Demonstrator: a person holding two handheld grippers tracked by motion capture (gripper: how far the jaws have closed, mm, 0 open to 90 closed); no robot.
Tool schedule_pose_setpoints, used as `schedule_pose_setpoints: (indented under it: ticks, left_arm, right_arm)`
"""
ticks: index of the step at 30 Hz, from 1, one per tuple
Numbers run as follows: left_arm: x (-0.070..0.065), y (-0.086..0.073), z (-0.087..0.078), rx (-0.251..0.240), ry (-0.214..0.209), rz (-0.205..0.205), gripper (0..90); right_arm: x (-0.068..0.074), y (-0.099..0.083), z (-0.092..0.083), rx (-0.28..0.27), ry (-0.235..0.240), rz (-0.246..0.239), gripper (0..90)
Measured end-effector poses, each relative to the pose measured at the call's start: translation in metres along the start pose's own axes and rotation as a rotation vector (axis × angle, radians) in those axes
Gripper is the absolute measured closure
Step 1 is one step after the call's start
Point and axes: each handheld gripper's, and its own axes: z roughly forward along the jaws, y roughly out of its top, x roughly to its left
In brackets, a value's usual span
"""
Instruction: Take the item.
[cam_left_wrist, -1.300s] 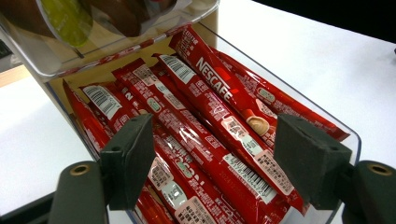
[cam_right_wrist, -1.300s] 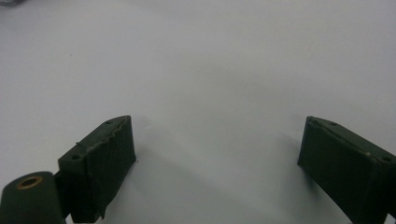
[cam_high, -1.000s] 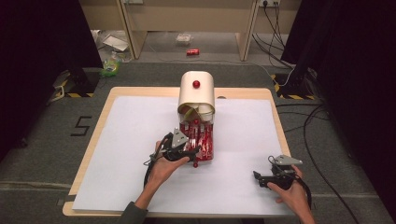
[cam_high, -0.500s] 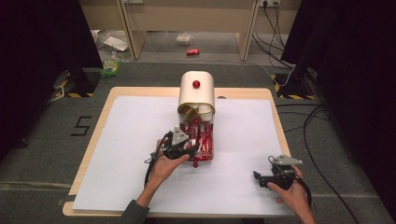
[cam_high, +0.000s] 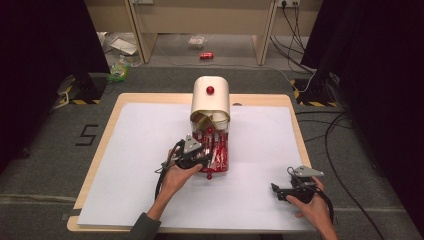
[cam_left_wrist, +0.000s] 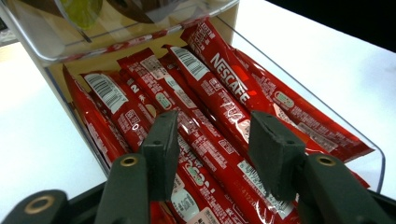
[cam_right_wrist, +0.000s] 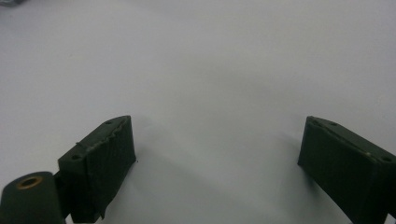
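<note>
I've got the left gripper (cam_left_wrist: 212, 154) over the clear tray (cam_left_wrist: 327, 116) at the front of the dispenser (cam_high: 210, 100) mid-desk, its jaws just closing around one red coffee stick (cam_left_wrist: 205, 144) — not pinching yet. My right gripper (cam_high: 284, 192) rests spread wide on the white sheet (cam_high: 125, 165) — kept clear until needed, I'd say.

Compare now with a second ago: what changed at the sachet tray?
The left tongs have just been closing over the red coffee sachets in the clear tray. Sachets lie between the jaws, but the pads are not visibly pressing on any yet. Both hands kept their place. The right tongs rest open on the white sheet. The dispenser is unmoved.
</note>
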Motion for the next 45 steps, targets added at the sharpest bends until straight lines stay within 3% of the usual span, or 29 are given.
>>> schedule_pose_setpoints:
  ticks: [5,23,29,33,39,40,45]
  left_arm:
    - [-0.003,0.0,0.004,0.015,-0.007,-0.003,56.1]
    - [-0.009,-0.001,0.008,0.066,0.027,0.01,68.5]
    - [-0.008,0.0,0.005,0.046,0.024,0.021,81.6]
    - [-0.009,0.001,0.004,0.039,0.026,0.027,84.1]
    - [-0.004,0.005,-0.004,0.022,0.014,0.017,85.2]
    - [-0.002,0.006,-0.007,0.031,-0.007,0.012,85.2]
    - [-0.001,0.007,-0.011,0.043,-0.027,0.017,85.2]
  right_arm:
    - [0.0,0.0,0.0,0.0,0.0,0.0,10.9]
    - [0.0,0.0,0.0,0.0,0.0,-0.001,10.9]
    - [0.0,0.0,0.0,0.0,-0.001,-0.001,10.9]
    - [0.0,0.0,0.0,0.0,0.0,-0.001,10.9]
    - [0.0,0.0,0.0,0.0,0.0,0.0,10.9]
    - [0.0,0.0,0.0,0.0,0.0,-0.001,10.9]
    - [0.0,0.0,0.0,0.0,-0.001,-0.001,10.9]
